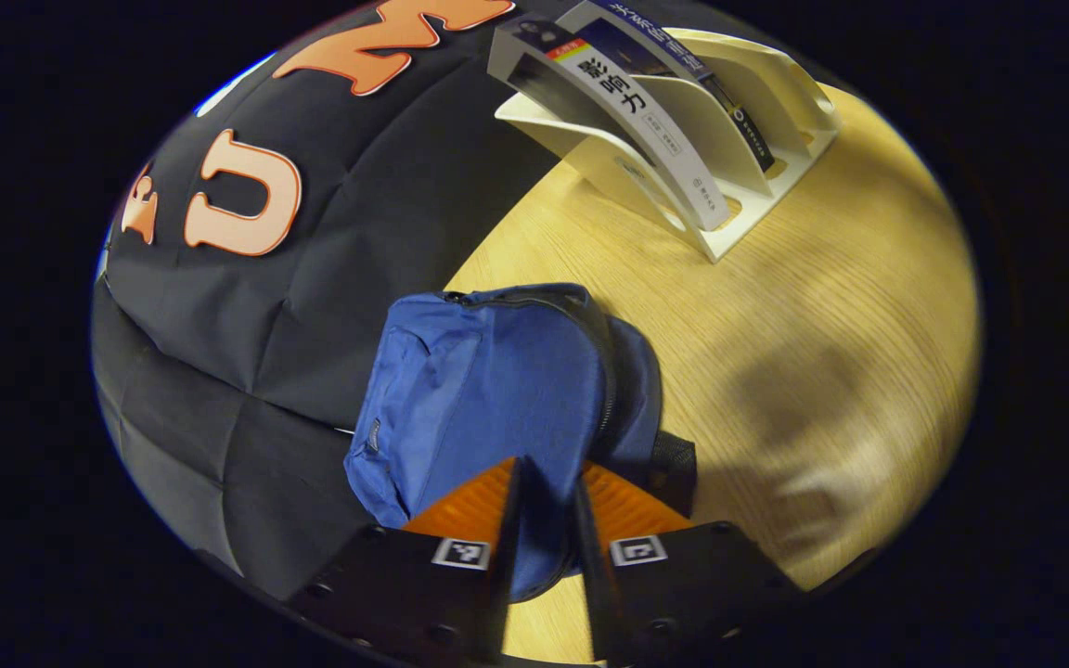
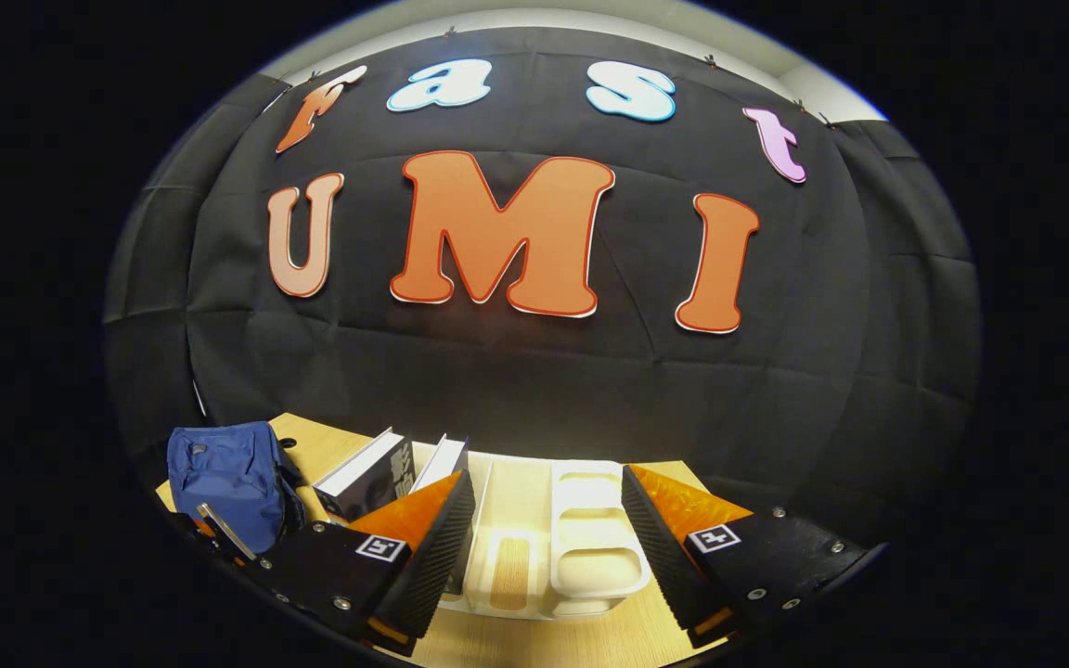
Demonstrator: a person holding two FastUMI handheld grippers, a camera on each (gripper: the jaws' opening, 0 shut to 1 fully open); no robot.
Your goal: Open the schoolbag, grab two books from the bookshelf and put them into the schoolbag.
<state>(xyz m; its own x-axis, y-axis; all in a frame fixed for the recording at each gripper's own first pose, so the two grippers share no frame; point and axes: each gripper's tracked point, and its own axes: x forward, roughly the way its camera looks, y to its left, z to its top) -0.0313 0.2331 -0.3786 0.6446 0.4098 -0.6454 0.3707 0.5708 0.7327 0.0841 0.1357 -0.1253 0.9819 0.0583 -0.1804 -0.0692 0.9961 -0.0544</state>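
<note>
Currently: blue schoolbag upright at tabletop back edge against wall, zipper shut. Left tool pinching bag's near fabric, likely steadying for unzipping. Right tool spread, facing white bookshelf; two books slotted alongside.

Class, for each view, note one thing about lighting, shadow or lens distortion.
Left gripper view: a soft dark shadow falls on the table right of the schoolbag; the fisheye lens bends the bookshelf. Right gripper view: the table edge curves, light pooling behind the bookshelf.
</note>
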